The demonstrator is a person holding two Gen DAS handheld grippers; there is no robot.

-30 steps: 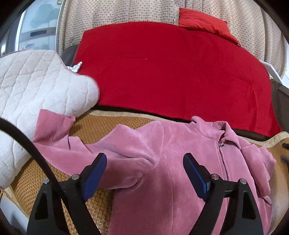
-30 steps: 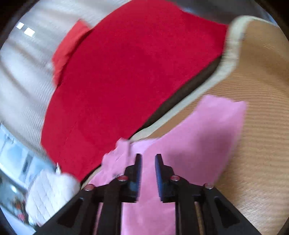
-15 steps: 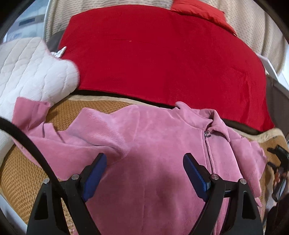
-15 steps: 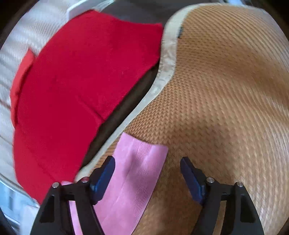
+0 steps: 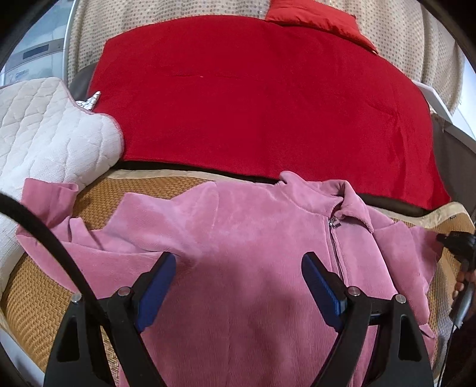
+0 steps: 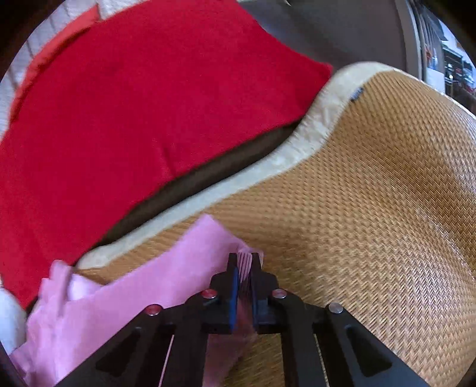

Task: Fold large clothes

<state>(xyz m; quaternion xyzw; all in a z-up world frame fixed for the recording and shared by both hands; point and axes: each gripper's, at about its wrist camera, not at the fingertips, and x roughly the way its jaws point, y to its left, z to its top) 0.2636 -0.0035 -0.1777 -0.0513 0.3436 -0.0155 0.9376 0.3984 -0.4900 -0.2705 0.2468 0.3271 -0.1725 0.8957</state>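
A pink corduroy zip jacket [image 5: 253,238] lies front up on a woven straw mat [image 5: 35,312], collar toward the red blanket. Its left sleeve [image 5: 50,208] lies crumpled against a white quilted cushion. My left gripper [image 5: 238,285] is open and empty, hovering over the jacket's chest. My right gripper [image 6: 244,268] is shut on the cuff end of the jacket's right sleeve [image 6: 178,268], just above the mat [image 6: 372,208]. The right gripper also shows at the right edge of the left wrist view [image 5: 458,247].
A red blanket [image 5: 261,101] covers the sofa behind the mat, with a red pillow [image 5: 321,20] at the back. A white quilted cushion [image 5: 50,134] sits on the left. Bare mat extends to the right of the sleeve.
My right gripper was open over the sleeve end half a second ago; now it has closed on the cuff. The left gripper's view shifted slightly over the jacket, still open.
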